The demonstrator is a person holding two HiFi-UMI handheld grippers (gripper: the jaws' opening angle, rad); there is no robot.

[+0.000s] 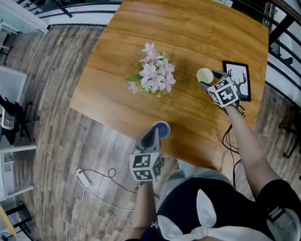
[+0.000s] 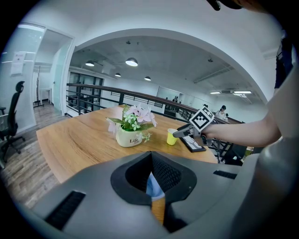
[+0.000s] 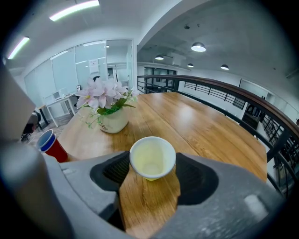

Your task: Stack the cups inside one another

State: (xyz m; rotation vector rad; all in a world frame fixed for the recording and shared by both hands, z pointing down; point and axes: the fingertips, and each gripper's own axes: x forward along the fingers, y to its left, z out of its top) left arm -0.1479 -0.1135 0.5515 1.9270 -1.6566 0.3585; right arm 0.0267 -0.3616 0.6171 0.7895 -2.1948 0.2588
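A wooden table point(image 1: 184, 38) has a pot of pink flowers point(image 1: 155, 78) at its middle, rising between a yellow cup point(image 1: 205, 75) on the right and a red cup point(image 1: 162, 128) at the near edge. The tabletop nearer the person lies bare between the cups. A black framed picture point(image 1: 241, 80) lies flat just right of the yellow cup.
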